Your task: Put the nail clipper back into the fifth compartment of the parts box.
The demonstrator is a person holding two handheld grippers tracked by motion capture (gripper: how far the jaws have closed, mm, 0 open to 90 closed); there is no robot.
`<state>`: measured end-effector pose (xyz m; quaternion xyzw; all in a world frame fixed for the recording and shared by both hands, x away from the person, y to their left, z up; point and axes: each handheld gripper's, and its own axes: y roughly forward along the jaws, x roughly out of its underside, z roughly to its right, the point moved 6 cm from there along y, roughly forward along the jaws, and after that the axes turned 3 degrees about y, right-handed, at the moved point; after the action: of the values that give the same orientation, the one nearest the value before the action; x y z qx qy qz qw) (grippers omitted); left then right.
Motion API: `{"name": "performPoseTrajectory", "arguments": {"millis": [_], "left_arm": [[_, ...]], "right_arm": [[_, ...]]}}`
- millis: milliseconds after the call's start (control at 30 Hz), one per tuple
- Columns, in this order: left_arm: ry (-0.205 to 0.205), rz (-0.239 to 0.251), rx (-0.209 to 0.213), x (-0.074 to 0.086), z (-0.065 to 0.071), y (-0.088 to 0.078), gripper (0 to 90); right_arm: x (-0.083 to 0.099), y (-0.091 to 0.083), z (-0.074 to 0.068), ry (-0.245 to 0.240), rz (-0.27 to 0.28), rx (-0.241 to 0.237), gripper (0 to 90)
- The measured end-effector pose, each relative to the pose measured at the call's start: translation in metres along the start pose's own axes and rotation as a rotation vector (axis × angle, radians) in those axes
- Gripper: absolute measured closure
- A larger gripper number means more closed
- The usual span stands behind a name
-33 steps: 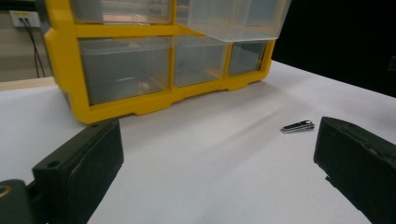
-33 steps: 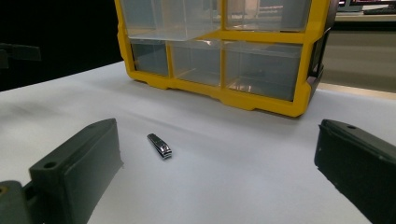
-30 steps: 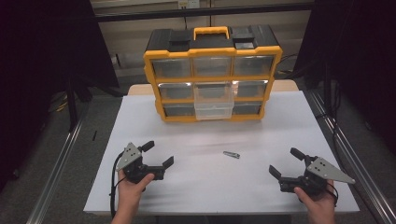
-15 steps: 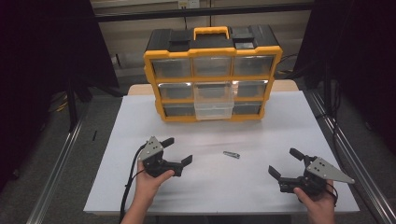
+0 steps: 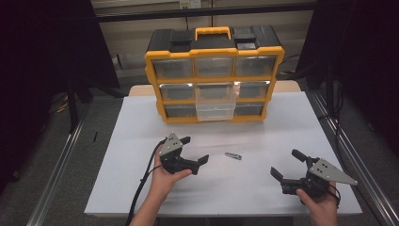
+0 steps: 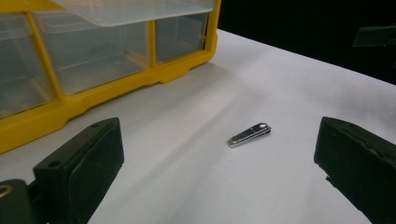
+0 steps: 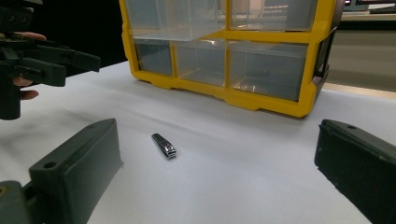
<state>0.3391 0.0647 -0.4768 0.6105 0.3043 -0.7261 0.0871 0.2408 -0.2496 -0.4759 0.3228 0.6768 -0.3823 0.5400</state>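
- Step looks like left gripper (image 5: pixel 192 150) reaching for nail clipper (image 5: pixel 233 156); best to come in low, straddle its narrow sides, then close.
- Clipper lies flat on white table (image 5: pixel 263 183), at 3 o'clock of left gripper, 6 o'clock of pulled-out clear drawer (image 5: pixel 215 107) of yellow organizer (image 5: pixel 214 74).
- Left jaws wide open, empty, touching nothing.
- Right gripper (image 5: pixel 288 165) wide open, empty, at 4 o'clock of clipper, apart.

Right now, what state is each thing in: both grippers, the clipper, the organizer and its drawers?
Left gripper: open, empty, aimed at the clipper.
Right gripper: open, empty, low over the table.
Nail clipper: flat on the table, closed, untouched.
Middle drawer: pulled out, looks empty.
Organizer: upright, other drawers shut.
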Motion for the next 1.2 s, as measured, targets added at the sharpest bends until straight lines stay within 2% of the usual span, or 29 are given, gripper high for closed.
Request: {"name": "performPoseTrajectory", "arguments": {"millis": [100,133,167,200,233,267,400,433,700,767,967,1000,1067,1100,1200], "left_arm": [[0.006,-0.019,0.004,-0.001,0.002,0.005,1.7],[0.008,-0.019,0.049,-0.003,0.005,0.011,1.7],[0.008,-0.019,0.049,-0.003,0.005,0.011,1.8],[0.015,-0.044,0.022,-0.003,0.007,0.017,1.7],[0.014,-0.047,0.06,-0.004,0.008,0.02,1.6],[0.003,-0.051,0.054,-0.004,0.01,0.023,1.8],[0.014,-0.064,0.059,-0.005,0.013,0.03,1.9],[0.015,-0.065,0.075,-0.006,0.014,0.033,1.8],[0.018,-0.092,0.084,-0.01,0.02,0.05,3.0],[0.015,-0.095,0.099,-0.012,0.023,0.055,3.2],[0.029,-0.126,0.127,-0.012,0.03,0.069,5.1],[0.044,-0.146,0.142,-0.012,0.032,0.076,5.2],[0.055,-0.159,0.135,-0.013,0.034,0.08,5.2],[0.06,-0.151,0.146,-0.013,0.035,0.083,5.3],[0.072,-0.173,0.154,-0.013,0.037,0.086,7.9]], "right_arm": [[0.0,0.0,0.0,-0.001,0.001,-0.005,0.0],[0.0,0.001,-0.001,0.001,0.003,-0.007,0.0],[0.0,0.001,-0.001,0.001,0.003,-0.007,0.0],[0.0,0.0,-0.001,-0.001,-0.002,-0.004,0.0],[0.0,0.0,-0.002,-0.001,-0.002,-0.004,0.0],[0.0,0.0,-0.002,-0.002,-0.001,-0.007,0.0],[0.0,0.0,-0.001,-0.002,0.002,-0.009,0.0],[0.0,0.0,-0.001,-0.003,0.003,-0.005,0.0],[0.0,0.0,0.0,-0.001,-0.004,-0.01,0.1],[0.0,0.0,-0.001,0.0,-0.002,-0.009,0.1],[-0.001,0.0,0.0,0.001,0.007,-0.005,0.1],[-0.001,0.0,0.0,-0.002,0.008,-0.009,0.1],[-0.001,0.0,0.0,-0.005,0.006,-0.009,0.2],[-0.001,0.0,0.0,-0.001,0.007,-0.009,0.1],[-0.001,0.0,0.0,0.0,0.009,-0.011,0.2]]}}
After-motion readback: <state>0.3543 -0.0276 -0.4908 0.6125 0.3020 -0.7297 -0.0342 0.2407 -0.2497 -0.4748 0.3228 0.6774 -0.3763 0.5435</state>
